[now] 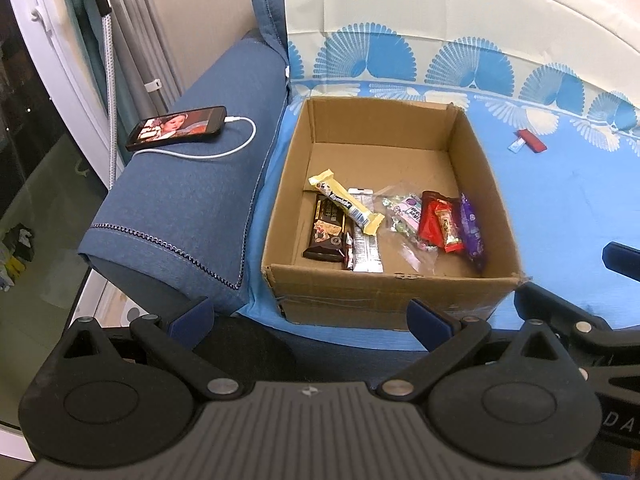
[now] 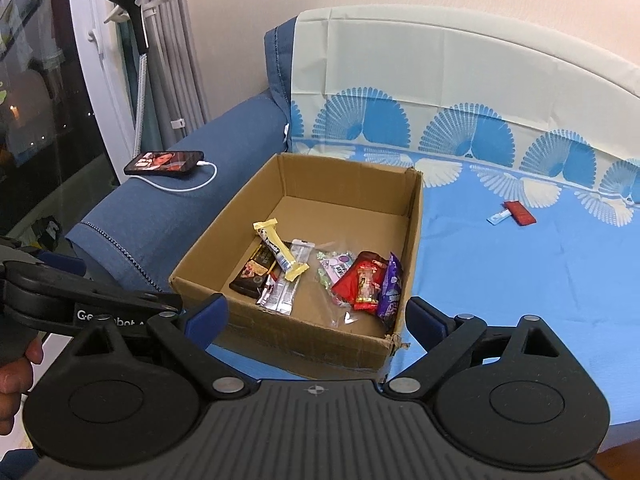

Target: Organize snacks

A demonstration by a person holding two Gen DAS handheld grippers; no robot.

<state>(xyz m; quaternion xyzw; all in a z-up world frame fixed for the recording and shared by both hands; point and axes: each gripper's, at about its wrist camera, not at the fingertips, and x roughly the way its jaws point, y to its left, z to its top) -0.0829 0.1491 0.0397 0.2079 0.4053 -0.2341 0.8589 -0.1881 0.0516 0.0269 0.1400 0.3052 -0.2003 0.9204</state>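
The cardboard box (image 1: 384, 292) sits on the blue sofa sheet (image 2: 500, 280), beside the armrest (image 1: 192, 200). The snacks (image 1: 400, 224) lie loose on the box floor, toward its near wall. Left tool (image 1: 312, 320): fingers apart, nothing between them. Right tool (image 2: 316, 316): fingers apart, nothing between them. A phone (image 1: 176, 128) on its cable rests on the armrest. Two small packets (image 2: 514, 214) lie on the sheet, well apart from the box.
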